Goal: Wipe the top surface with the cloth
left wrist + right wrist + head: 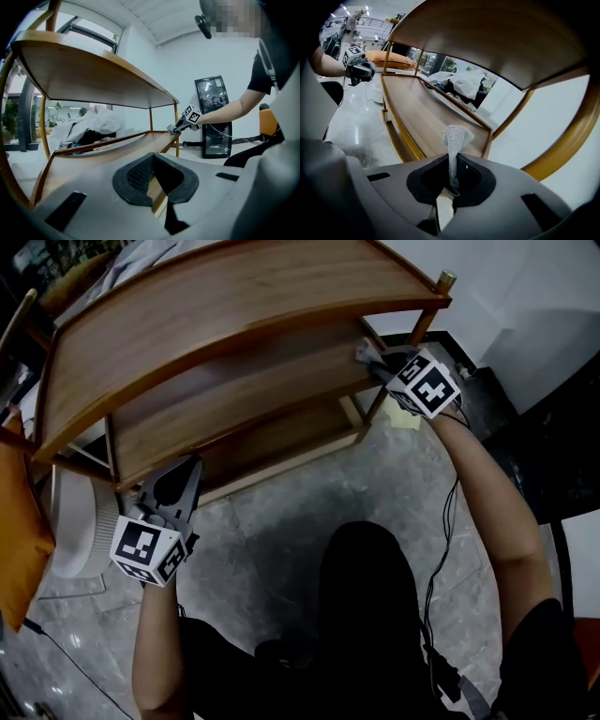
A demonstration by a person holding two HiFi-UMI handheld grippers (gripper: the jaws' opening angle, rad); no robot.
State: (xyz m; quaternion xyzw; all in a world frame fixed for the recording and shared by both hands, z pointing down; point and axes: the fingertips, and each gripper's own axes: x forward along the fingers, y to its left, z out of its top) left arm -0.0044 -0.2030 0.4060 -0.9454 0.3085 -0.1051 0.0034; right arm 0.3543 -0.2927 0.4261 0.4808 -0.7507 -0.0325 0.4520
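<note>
A curved wooden shelf unit has a top surface [234, 296] and a middle shelf [253, 390] below it. My right gripper [380, 362] is at the middle shelf's right end, under the top board, shut on a grey mesh cloth [456, 136] that sticks up out of its jaws. From the head view only a small grey tuft of the cloth [366, 354] shows. My left gripper [183, 474] hangs by the shelf's front left corner, below the top, jaws together and holding nothing. In the left gripper view its jaws [153, 176] point along the middle shelf towards the right gripper [171, 130].
An orange cushion [19, 521] and a white round object [80, 531] sit left of the shelf. A dark glass-fronted cabinet [213, 117] stands beyond the right end. A heap of white fabric [89, 124] lies behind the shelf. Grey stone floor [281, 512] is underfoot.
</note>
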